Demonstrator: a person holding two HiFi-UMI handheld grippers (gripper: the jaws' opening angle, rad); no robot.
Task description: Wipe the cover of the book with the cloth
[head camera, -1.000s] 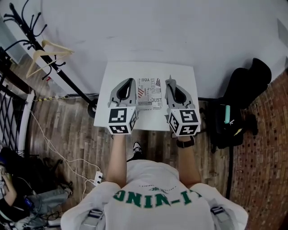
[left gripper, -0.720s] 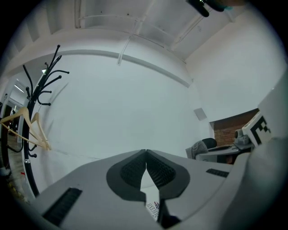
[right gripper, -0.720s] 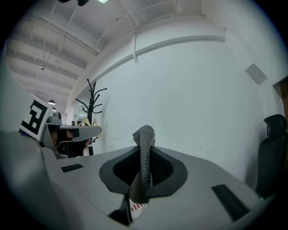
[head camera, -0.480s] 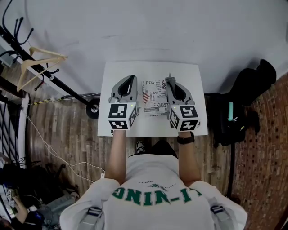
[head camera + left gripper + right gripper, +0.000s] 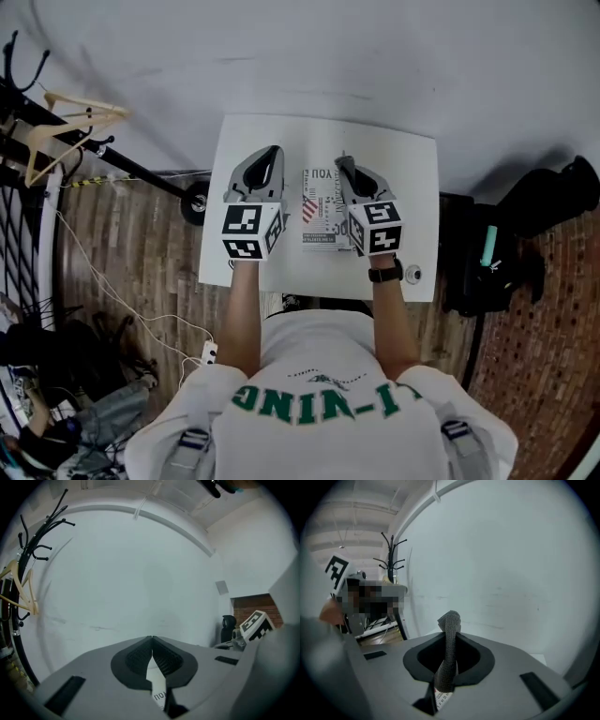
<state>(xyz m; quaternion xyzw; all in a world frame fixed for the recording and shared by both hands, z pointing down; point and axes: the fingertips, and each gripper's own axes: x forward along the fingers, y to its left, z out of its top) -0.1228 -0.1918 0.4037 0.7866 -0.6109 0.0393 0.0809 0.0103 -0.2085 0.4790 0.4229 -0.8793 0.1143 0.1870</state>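
Note:
A book (image 5: 320, 208) with a white cover printed in black and red lies flat on the small white table (image 5: 412, 169), between my two grippers. My left gripper (image 5: 269, 156) hovers just left of the book, jaws shut with nothing between them; in the left gripper view (image 5: 152, 644) a strip of the cover shows below the tips. Over the book's right edge, my right gripper (image 5: 341, 164) is shut on a grey knitted cloth (image 5: 448, 651), which stands up between the jaws in the right gripper view.
A small round object (image 5: 412, 275) sits at the table's front right corner. A coat rack with a wooden hanger (image 5: 56, 117) stands left of the table, a black bag (image 5: 548, 202) to the right. A white wall runs behind the table.
Both grippers have shifted slightly forward over the table and the head view has moved. The right gripper now sits closer over the book's right edge. Grips are unchanged.

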